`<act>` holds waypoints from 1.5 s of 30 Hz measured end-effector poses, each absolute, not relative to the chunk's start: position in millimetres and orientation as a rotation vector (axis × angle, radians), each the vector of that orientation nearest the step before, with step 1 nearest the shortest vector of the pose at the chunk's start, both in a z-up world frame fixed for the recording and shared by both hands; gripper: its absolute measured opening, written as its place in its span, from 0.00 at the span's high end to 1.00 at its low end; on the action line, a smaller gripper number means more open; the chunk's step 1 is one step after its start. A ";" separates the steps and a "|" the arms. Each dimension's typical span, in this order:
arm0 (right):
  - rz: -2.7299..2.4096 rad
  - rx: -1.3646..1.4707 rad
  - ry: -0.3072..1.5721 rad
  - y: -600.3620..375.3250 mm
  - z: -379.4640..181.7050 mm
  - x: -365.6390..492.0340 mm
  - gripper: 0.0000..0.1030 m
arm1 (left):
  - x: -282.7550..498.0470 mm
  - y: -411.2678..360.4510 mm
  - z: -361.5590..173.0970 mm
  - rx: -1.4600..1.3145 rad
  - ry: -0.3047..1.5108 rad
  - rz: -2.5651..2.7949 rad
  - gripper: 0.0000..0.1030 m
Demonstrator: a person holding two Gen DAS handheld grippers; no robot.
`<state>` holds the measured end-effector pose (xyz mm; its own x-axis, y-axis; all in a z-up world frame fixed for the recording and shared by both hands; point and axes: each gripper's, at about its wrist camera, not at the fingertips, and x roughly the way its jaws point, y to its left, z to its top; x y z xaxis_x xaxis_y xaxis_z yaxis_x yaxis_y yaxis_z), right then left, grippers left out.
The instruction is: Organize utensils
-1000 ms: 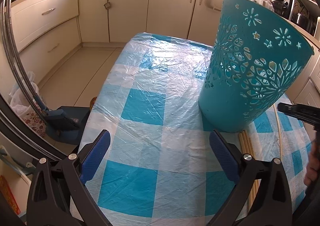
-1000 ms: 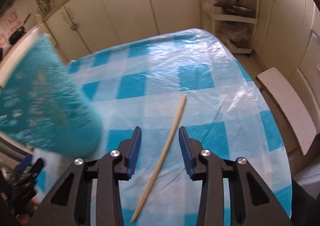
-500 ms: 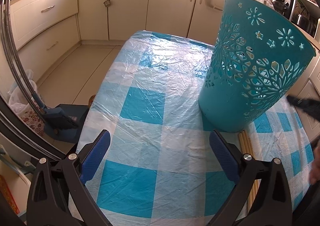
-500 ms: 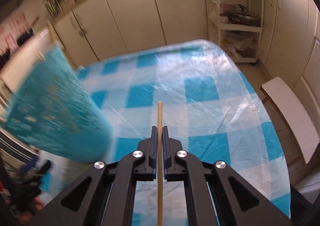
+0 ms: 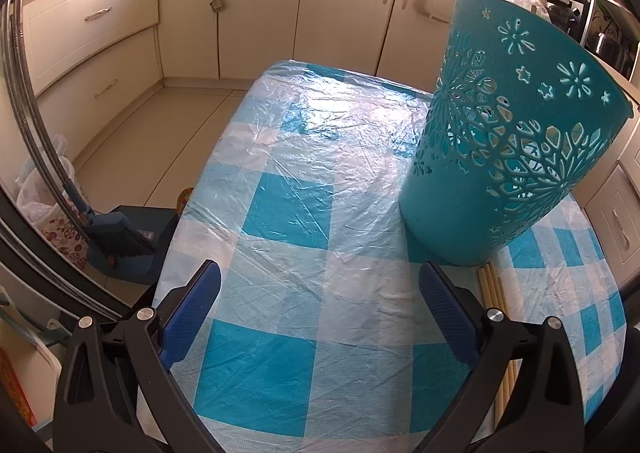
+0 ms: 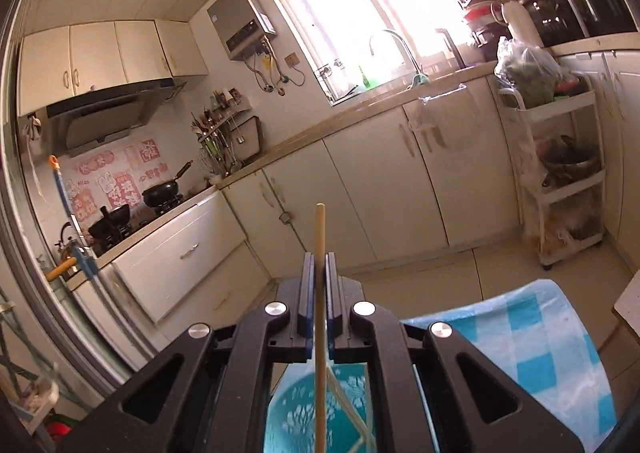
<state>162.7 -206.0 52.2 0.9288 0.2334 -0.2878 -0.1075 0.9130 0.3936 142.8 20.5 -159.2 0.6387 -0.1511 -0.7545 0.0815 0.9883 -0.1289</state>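
Observation:
A teal cut-out plastic basket (image 5: 508,141) stands on the blue-checked table (image 5: 312,181) at the right. Several wooden chopsticks (image 5: 494,293) lie on the cloth beside its base. My left gripper (image 5: 320,293) hangs open over the near part of the table, nothing between its blue pads. In the right wrist view my right gripper (image 6: 319,273) is shut on a single wooden chopstick (image 6: 320,229), lifted high and pointing toward the kitchen counter. The basket's open mouth (image 6: 300,413) lies right below it, with other chopsticks (image 6: 348,409) inside.
Cream cabinets (image 6: 360,189) and a sink counter run behind the table. A white shelf trolley (image 6: 560,181) stands at the right, a stove with pans (image 6: 160,193) at the left. A blue dustpan and brush (image 5: 120,241) sit on the floor left of the table.
My right gripper closed on the chopstick lying on the cloth, then lifted it and tilted up until it is above the basket. The left gripper stayed still and open.

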 end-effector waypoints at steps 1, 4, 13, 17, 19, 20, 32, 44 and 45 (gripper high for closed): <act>0.171 0.372 0.348 -201.2 45.5 169.9 0.95 | 142.7 21.6 -159.2 -0.090 0.867 -0.135 0.07; 0.158 0.338 0.409 -192.7 23.5 181.8 0.94 | 142.7 23.2 -159.9 -0.101 0.866 -0.138 0.07; 0.168 0.287 0.492 -195.3 1.9 156.2 0.93 | 143.1 24.5 -160.2 -0.113 0.863 -0.138 0.07; 0.165 0.281 0.463 -203.9 12.6 128.8 0.79 | 143.2 24.8 -160.4 -0.114 0.864 -0.137 0.07; 0.160 0.289 0.446 -208.2 16.2 111.1 0.77 | 143.3 24.8 -160.5 -0.115 0.863 -0.137 0.07; 0.154 0.292 0.440 -210.9 16.9 101.5 0.77 | 143.2 24.8 -160.5 -0.114 0.863 -0.138 0.07; 0.114 0.177 0.862 -181.7 -109.6 44.4 0.79 | 142.3 22.8 -161.2 -0.114 0.868 -0.140 0.07; 0.072 0.027 0.957 -161.3 -138.2 63.6 0.84 | 143.8 25.6 -164.6 -0.123 0.877 -0.142 0.07; 0.074 0.015 0.956 -159.4 -137.6 63.3 0.84 | 143.8 25.1 -164.5 -0.122 0.877 -0.142 0.07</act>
